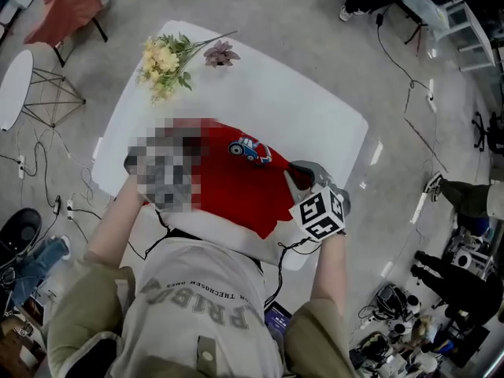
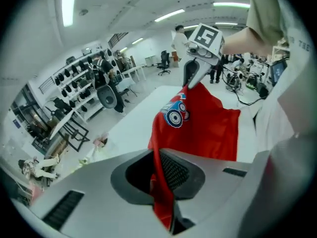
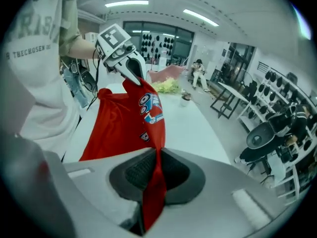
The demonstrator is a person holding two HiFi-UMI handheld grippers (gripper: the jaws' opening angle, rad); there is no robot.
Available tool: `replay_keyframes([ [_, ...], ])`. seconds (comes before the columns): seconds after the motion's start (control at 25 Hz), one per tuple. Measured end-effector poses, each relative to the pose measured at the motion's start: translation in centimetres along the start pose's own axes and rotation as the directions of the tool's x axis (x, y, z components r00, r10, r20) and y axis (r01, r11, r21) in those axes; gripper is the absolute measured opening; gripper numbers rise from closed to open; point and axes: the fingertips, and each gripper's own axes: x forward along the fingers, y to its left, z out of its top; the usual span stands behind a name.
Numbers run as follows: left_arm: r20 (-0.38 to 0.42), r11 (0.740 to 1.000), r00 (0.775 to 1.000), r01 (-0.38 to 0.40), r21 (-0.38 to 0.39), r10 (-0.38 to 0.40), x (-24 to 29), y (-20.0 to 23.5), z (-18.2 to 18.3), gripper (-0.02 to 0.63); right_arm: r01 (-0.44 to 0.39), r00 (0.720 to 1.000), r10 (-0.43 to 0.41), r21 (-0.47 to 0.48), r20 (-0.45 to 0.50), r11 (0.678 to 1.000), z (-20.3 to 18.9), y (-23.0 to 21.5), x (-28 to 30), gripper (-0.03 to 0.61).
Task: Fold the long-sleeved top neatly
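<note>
Red long-sleeved top (image 1: 236, 183) is clamped in both grippers here. The left gripper (image 2: 161, 182) and the right gripper (image 3: 153, 180) each have their jaws squeezed together on a bunched bit of its edge. The top is bright red with a blue cartoon car print (image 1: 250, 150). It's stretched between the two grippers, the rest draping down over the near side of the white table (image 1: 315, 109). Yellow flowers (image 1: 164, 60) lie at the table's far corner.
</note>
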Motion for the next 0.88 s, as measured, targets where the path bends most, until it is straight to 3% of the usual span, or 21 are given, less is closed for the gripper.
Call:
replay_keyframes([
  [0.08, -0.058, 0.994, 0.993, 0.107, 0.013, -0.106, -0.1, -4.6, -2.4, 0.032, -0.056, 0.997, 0.054, -0.039, -0.052, 0.998, -1.6, 3.6, 0.2, 0.031],
  [0.2, -0.152, 0.968, 0.956, 0.250, -0.018, -0.249, 0.2, -11.5, -6.7, 0.034, -0.165, 0.979, 0.157, -0.051, -0.127, 0.985, -4.4, 9.4, 1.4, 0.031],
  [0.32, -0.208, 0.944, 0.921, 0.323, -0.068, -0.330, 0.1, -16.2, -9.7, 0.034, -0.266, 0.946, 0.254, -0.038, -0.202, 0.963, -6.8, 14.2, 2.4, 0.031],
  [0.4, -0.213, 0.940, 0.915, 0.331, -0.084, -0.342, 0.1, -17.5, -10.6, 0.034, -0.309, 0.926, 0.296, -0.018, -0.236, 0.951, -7.8, 16.0, 2.7, 0.032],
  [0.52, -0.217, 0.938, 0.912, 0.337, -0.083, -0.347, -0.4, -17.4, -10.3, 0.079, -0.338, 0.917, 0.336, 0.029, -0.216, 0.941, -7.3, 16.1, 2.1, 0.072],
  [0.6, -0.216, 0.932, 0.907, 0.352, -0.084, -0.362, -1.4, -16.4, -9.4, 0.177, -0.351, 0.920, 0.361, 0.089, -0.155, 0.932, -5.7, 15.1, 1.0, 0.197],
  [0.64, -0.205, 0.937, 0.914, 0.341, -0.077, -0.349, -1.9, -15.3, -8.7, 0.201, -0.349, 0.925, 0.362, 0.116, -0.112, 0.930, -4.8, 14.1, 0.3, 0.219],
  [0.76, -0.141, 0.963, 0.953, 0.261, -0.073, -0.269, -2.3, -10.6, -6.0, 0.209, -0.311, 0.949, 0.314, 0.176, 0.011, 0.934, -2.4, 10.0, -0.7, 0.219],
  [0.88, -0.142, 0.964, 0.956, 0.246, -0.099, -0.258, 0.0, -7.2, -4.8, 0.209, -0.293, 0.955, 0.298, 0.209, 0.008, 0.933, -2.6, 6.9, 1.2, 0.219],
])
